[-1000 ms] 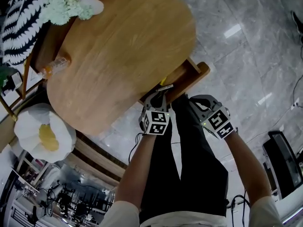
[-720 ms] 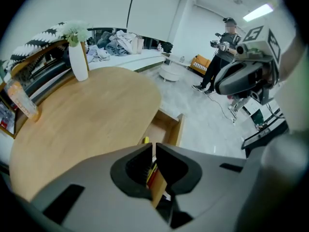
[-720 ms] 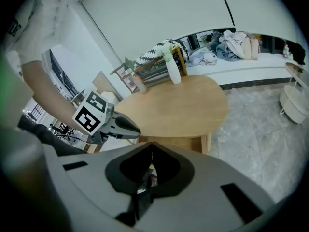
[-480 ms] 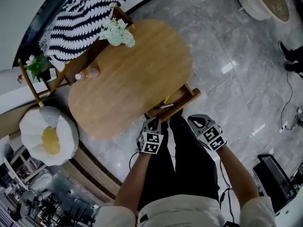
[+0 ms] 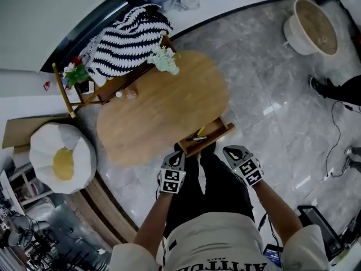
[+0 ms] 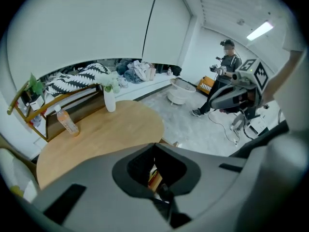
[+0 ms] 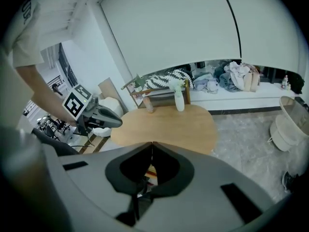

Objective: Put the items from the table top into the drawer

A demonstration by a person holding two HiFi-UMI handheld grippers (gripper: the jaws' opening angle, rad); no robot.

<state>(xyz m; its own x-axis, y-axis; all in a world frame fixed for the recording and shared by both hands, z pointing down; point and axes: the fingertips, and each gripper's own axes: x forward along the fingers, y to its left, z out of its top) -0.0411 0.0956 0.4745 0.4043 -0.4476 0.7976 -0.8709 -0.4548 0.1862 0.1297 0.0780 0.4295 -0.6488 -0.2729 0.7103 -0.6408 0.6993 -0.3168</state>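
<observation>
Glossy grey marble floor (image 5: pixel 271 95) — white wall (image 5: pixel 45 16) behind, a striped throw (image 5: pixel 127 38), a white pouf (image 5: pixel 62 158) with yellow centre.

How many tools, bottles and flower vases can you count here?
Tools: 2, the left tool and the right tool
Bottles: 1, the bottle
Vases: 1, the vase
Total: 4

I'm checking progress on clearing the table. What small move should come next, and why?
Probably reach the left gripper toward the bottle at the table's far edge: it stands outside the open drawer, and those jaws have just closed on nothing.
</observation>
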